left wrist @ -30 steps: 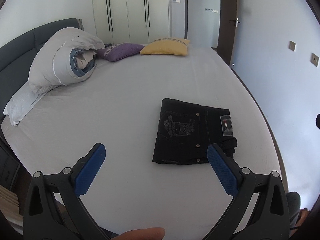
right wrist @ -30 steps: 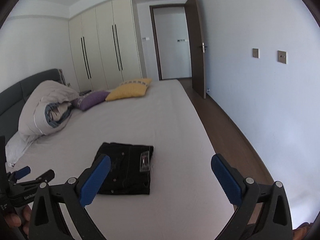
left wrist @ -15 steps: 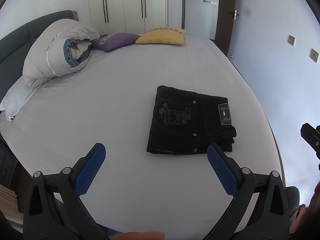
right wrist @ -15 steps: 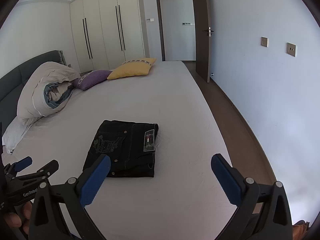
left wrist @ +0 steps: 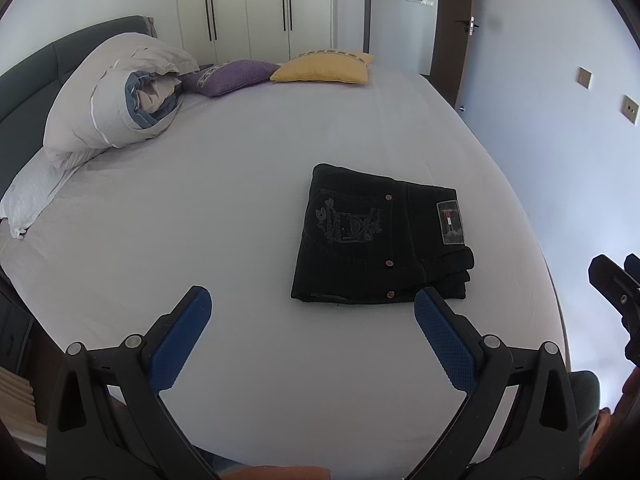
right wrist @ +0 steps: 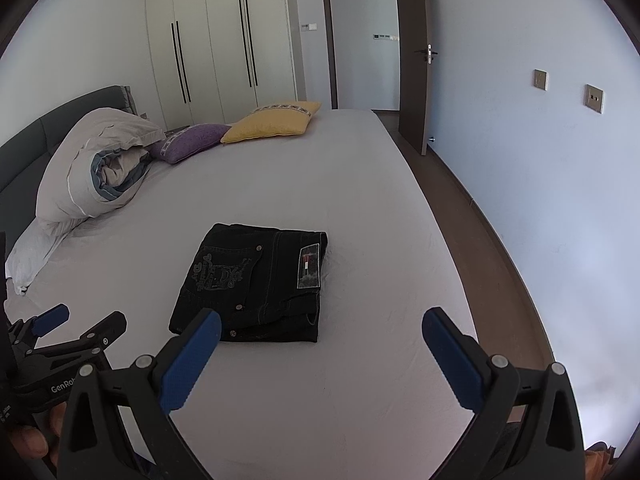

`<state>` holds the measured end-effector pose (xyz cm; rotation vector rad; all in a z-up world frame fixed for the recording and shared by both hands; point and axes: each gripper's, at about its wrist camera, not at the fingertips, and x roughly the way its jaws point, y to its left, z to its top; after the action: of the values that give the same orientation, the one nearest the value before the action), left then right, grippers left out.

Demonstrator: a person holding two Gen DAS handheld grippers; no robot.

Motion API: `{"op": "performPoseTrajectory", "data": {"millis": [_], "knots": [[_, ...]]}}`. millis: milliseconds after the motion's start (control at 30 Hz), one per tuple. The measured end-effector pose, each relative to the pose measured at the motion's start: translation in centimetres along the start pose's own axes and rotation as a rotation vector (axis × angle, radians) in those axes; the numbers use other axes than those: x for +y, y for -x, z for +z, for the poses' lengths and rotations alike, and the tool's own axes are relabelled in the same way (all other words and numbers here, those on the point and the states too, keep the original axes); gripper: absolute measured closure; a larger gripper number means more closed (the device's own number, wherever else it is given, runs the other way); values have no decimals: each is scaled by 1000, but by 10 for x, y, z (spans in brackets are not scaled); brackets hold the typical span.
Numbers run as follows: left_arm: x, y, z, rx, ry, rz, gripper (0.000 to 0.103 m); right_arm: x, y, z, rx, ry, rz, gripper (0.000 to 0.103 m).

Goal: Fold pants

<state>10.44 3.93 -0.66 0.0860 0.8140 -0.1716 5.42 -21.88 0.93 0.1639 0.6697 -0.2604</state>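
Black pants [left wrist: 380,240] lie folded into a compact rectangle on the white bed sheet [left wrist: 200,220], back pocket embroidery and a label patch facing up. My left gripper [left wrist: 312,312] hovers open above the near edge of the bed, the pants just beyond its right blue pad. In the right wrist view the pants [right wrist: 256,280] rest ahead and left of my right gripper [right wrist: 320,328], which is open and holds nothing. The left gripper [right wrist: 72,328] shows at that view's lower left, a hand beneath it.
A rolled duvet [left wrist: 116,108] and a white pillow [left wrist: 28,200] lie by the dark headboard. Purple [left wrist: 232,78] and yellow [left wrist: 324,68] cushions sit at the far side. Wardrobes, an open door [right wrist: 412,72] and a strip of floor [right wrist: 480,240] run along the right.
Both grippers have tilted down and come slightly closer to the bed, so the folded pants appear larger and lower in view. The pants have not moved.
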Motion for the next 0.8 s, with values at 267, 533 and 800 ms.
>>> {"op": "performPoseTrajectory", "data": {"millis": [267, 533, 800], "knots": [[1, -1, -1, 1, 2, 0, 0, 5, -4, -3, 17, 8, 5, 0], [1, -3, -3, 6, 4, -2, 0, 10, -5, -6, 25, 14, 9, 0], [2, -3, -5, 7, 4, -4, 0, 15, -6, -10, 30, 16, 9, 0]]}}
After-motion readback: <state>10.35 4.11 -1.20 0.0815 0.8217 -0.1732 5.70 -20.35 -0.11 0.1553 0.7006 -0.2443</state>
